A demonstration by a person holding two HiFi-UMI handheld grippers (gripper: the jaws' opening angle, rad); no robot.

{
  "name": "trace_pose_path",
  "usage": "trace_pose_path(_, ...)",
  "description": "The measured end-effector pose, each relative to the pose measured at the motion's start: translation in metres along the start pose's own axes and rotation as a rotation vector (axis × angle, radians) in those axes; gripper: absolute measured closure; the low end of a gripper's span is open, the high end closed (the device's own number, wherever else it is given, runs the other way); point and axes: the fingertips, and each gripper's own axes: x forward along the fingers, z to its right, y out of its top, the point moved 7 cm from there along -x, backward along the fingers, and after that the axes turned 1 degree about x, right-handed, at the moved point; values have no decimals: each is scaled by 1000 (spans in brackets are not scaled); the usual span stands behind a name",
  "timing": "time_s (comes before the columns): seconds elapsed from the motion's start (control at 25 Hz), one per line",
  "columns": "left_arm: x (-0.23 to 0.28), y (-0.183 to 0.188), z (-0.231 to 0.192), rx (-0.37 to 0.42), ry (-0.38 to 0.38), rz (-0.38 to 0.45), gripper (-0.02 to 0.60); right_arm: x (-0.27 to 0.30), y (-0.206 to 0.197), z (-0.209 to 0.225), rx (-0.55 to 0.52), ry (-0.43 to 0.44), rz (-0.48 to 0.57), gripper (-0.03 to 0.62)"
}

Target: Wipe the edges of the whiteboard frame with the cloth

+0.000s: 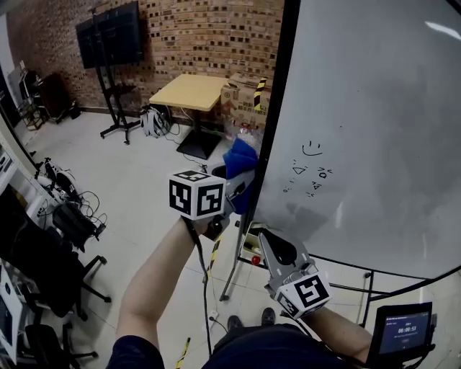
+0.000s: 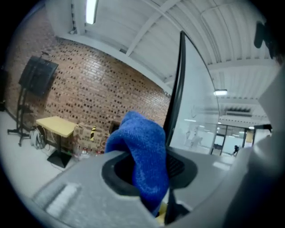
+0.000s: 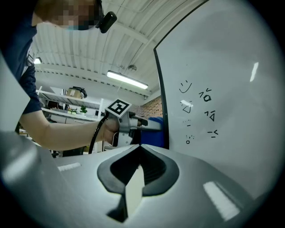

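We are holding the left gripper (image 1: 239,189) fingers clamped on the blue cloth (image 1: 240,160), just beside the whiteboard frame (image 1: 274,130) at 12 o'clock. We are aiming for even pressure along that edge. The right gripper (image 1: 276,249) fingers are resting together, empty, at 5 o'clock.

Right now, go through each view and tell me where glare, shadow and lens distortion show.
Head view: a glare streak on the whiteboard, top right, and a soft shadow lower left. Left gripper view: fisheye bows the black frame, the corners go dark, the ceiling lamp blows out. Right gripper view: the same bowing and dark corners, a pale reflection on the whiteboard.
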Motion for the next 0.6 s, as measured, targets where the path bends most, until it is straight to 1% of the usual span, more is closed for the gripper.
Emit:
trace_pose_path(0.08,5,-21,-5,-47,-2,-31,469,0,-2,-2,0,6,-5,584)
trace_pose_path(0.16,5,-29,-7,-70,-11,-22,468,0,-3,-1,1,1,-4,583)
trace_pose_path(0.24,4,-27,-7,-59,-17,-11,469,-1,-5,2,9,-9,-2,584)
trace_pose_path(0.32,3,-26,-5,-29,-30,2,474,-3,-4,5,24,-17,2,584)
trace_pose_path(0.36,2,-23,-3,-28,-44,27,474,-3,-2,7,28,-18,9,583)
trace_pose_path(0.44,-3,-7,1,-48,-78,115,471,-1,6,11,23,-16,37,584)
trace_pose_path(0.48,-5,5,4,-42,-87,158,471,0,10,13,17,-13,55,584)
trace_pose_path(0.6,-10,39,19,43,-75,235,471,-2,23,20,-5,-1,97,585)
